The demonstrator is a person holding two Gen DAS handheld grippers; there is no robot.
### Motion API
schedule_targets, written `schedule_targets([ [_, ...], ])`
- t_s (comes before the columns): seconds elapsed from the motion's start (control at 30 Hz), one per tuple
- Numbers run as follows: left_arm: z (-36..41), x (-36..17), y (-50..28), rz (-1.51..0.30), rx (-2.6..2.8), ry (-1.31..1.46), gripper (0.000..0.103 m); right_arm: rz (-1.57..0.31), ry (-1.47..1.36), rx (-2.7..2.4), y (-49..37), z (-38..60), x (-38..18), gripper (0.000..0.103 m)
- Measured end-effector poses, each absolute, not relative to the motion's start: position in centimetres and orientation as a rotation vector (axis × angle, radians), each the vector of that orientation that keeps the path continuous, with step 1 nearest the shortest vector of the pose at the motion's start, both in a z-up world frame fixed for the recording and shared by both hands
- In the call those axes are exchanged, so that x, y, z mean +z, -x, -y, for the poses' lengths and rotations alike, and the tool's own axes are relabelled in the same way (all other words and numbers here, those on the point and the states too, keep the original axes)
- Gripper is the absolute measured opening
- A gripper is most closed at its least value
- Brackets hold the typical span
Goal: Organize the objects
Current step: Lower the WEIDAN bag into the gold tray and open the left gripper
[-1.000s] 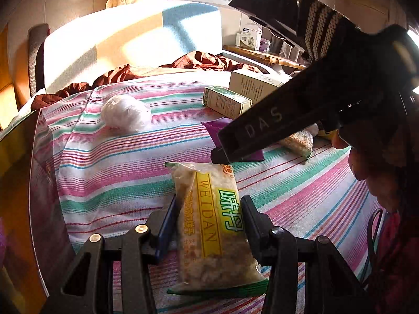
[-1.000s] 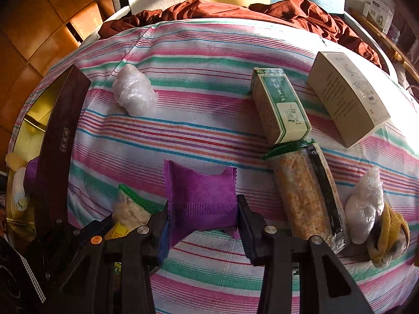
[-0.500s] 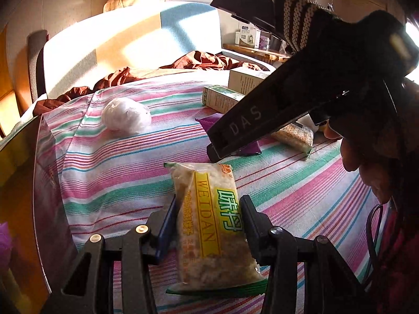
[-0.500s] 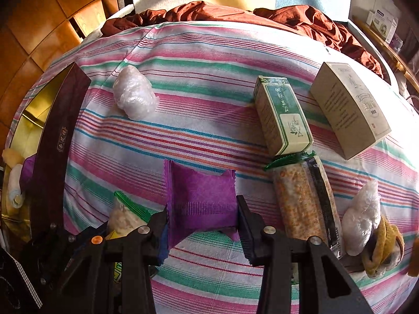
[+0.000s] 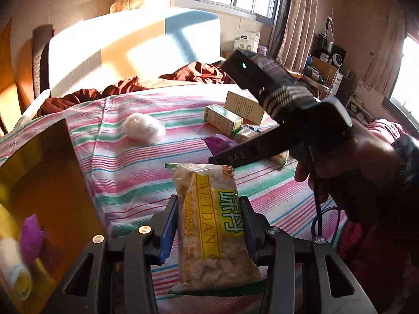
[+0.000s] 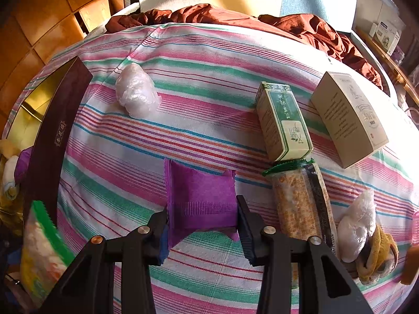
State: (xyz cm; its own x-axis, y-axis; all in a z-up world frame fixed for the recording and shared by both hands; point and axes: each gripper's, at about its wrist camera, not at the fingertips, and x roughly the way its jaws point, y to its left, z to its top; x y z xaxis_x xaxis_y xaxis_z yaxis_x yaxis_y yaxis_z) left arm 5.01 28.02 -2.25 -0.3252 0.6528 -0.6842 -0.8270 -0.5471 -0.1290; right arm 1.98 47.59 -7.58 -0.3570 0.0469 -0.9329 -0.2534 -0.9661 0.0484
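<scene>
A clear snack pack (image 5: pixel 207 178) with a yellow "WEIDAN" label sits between the pads of my left gripper (image 5: pixel 209 217), held up off the striped bed cover (image 5: pixel 131 172). Those jaws are closing on the pack. The same pack shows at the left edge of the right wrist view (image 6: pixel 39 248), beside the dark gift box (image 6: pixel 52 130) with its gold inside. My right gripper (image 6: pixel 201 209) points steeply down, shut on a purple packet (image 6: pixel 201 183) that lies on the cover. The left wrist view shows it from the side (image 5: pixel 217 158), held by a hand.
On the cover lie a white wrapped ball (image 6: pixel 136 94), a green carton (image 6: pixel 282 120), a beige carton (image 6: pixel 348 115), a long snack tube (image 6: pixel 296 204), another white bundle (image 6: pixel 358 222) and a yellow cloth item (image 6: pixel 379 251). A brown blanket (image 6: pixel 314 31) is bunched at the far edge.
My left gripper has risen with the snack pack and shifted left, so the gift box fills more of its view. The right gripper and purple packet have stayed put.
</scene>
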Motion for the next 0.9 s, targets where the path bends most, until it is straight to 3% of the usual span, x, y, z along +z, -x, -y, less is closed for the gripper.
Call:
schedule_targets([
  [0.3, -16.2, 2.1, 6.7, -0.155, 2.306, 0.983, 0.045, -0.242, 1.661, 2.425, -2.7, -47.5, -6.9, 0.043],
  [0.53, -9.5, -1.4, 17.6, -0.095, 2.445, 1.250, 0.046, -0.224, 1.660, 2.423, -3.0, -48.0, -6.7, 0.042],
  [0.77, -7.4, -4.6, 22.1, -0.025, 2.494, 1.394, 0.046, -0.207, 1.659, 2.424, -2.5, -47.7, -6.7, 0.042],
  [0.9, -7.1, -4.7, 22.4, -0.005, 2.516, 1.397, 0.059, -0.203, 1.658, 2.425, -2.5, -48.0, -6.6, 0.043],
])
